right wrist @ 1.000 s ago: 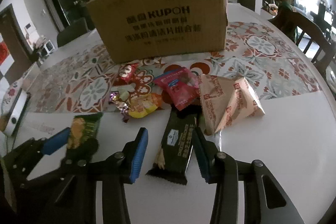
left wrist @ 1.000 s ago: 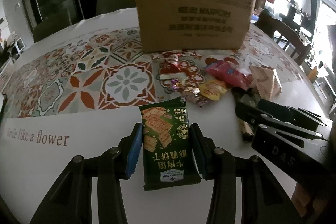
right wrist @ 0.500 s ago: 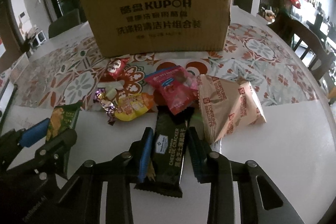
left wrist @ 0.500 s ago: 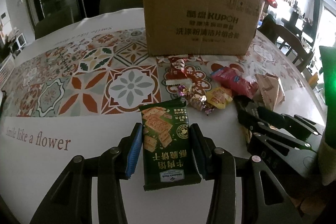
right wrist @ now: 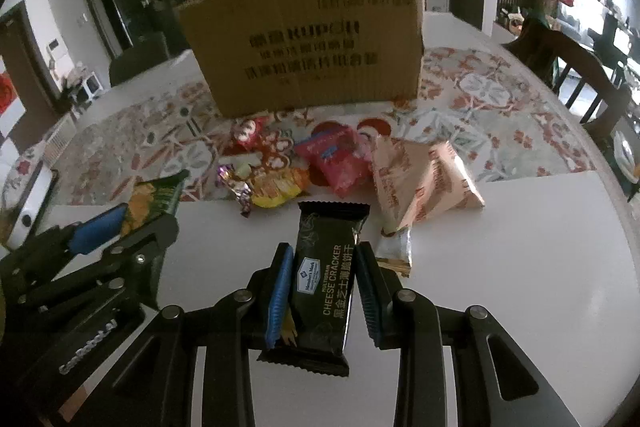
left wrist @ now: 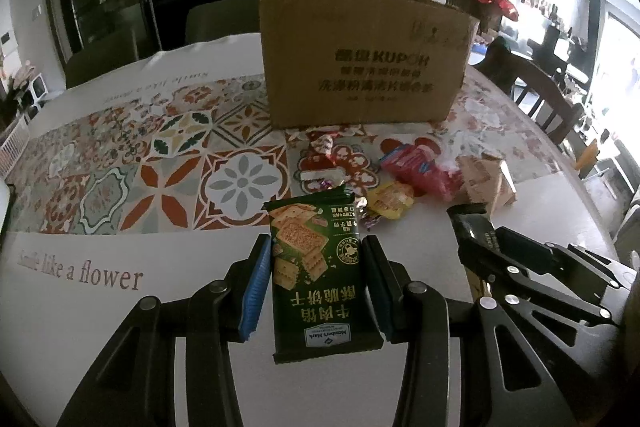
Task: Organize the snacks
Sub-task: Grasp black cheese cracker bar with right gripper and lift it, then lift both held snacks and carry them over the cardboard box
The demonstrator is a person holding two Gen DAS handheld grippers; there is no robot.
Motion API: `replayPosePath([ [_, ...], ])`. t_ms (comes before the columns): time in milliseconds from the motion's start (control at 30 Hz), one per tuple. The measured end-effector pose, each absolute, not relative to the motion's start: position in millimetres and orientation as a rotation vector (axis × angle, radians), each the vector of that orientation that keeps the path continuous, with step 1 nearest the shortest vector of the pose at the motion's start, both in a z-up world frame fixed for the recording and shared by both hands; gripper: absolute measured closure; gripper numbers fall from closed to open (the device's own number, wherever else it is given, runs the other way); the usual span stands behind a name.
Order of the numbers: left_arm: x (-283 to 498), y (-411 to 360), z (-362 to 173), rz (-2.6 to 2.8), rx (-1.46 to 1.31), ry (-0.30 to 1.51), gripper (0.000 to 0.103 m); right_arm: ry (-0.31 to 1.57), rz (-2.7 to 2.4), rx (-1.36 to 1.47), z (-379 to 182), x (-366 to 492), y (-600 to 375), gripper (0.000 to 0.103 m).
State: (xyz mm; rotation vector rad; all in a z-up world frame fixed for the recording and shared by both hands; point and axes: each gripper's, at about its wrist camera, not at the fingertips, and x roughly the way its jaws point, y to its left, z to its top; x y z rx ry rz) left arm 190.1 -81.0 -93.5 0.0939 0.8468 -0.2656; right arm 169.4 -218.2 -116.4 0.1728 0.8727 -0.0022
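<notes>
My left gripper is shut on a green cracker packet and holds it above the white table front. My right gripper is shut on a black cheese cracker packet, lifted off the table. Each gripper shows in the other's view: the right one at the right, the left one at the left. A brown cardboard box stands upright behind the snack pile; it also shows in the left wrist view.
Loose snacks lie before the box: a red packet, a yellow packet, beige triangular packets, small candies and a silver wrapper. A patterned mat covers the table middle. Chairs stand right.
Both grippers have risen with their packets. The right gripper's black packet has come off the table, uncovering a silver wrapper. The box now sits lower in both views.
</notes>
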Motion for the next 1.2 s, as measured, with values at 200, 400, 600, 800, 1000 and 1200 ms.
replayPosePath([
  [200,185.8,-82.2,-74.7,-0.275,0.091,0.809,0.058,0.809,0.001,0.188,-95.3,160.9,-223.4,0.07],
  [400,187.3,-79.6,-49.7,-0.284,0.078,0.749,0.058,0.739,0.009,0.19,-71.9,160.4,-228.2,0.07],
  [600,191.8,-79.8,-21.9,-0.286,0.08,0.664,0.058,0.661,0.023,0.193,-45.9,166.5,-229.9,0.07],
  [800,205.6,-76.7,-1.8,-0.303,0.052,0.631,0.058,0.583,0.03,0.192,-19.7,174.7,-230.6,0.07],
  [1000,223.4,-77.3,17.4,-0.319,0.055,0.594,0.058,0.521,0.027,0.189,2.4,189.5,-233.3,0.07],
  [1200,247.6,-82.6,37.1,-0.332,0.073,0.555,0.058,0.47,0.027,0.185,23.4,213.0,-238.3,0.07],
])
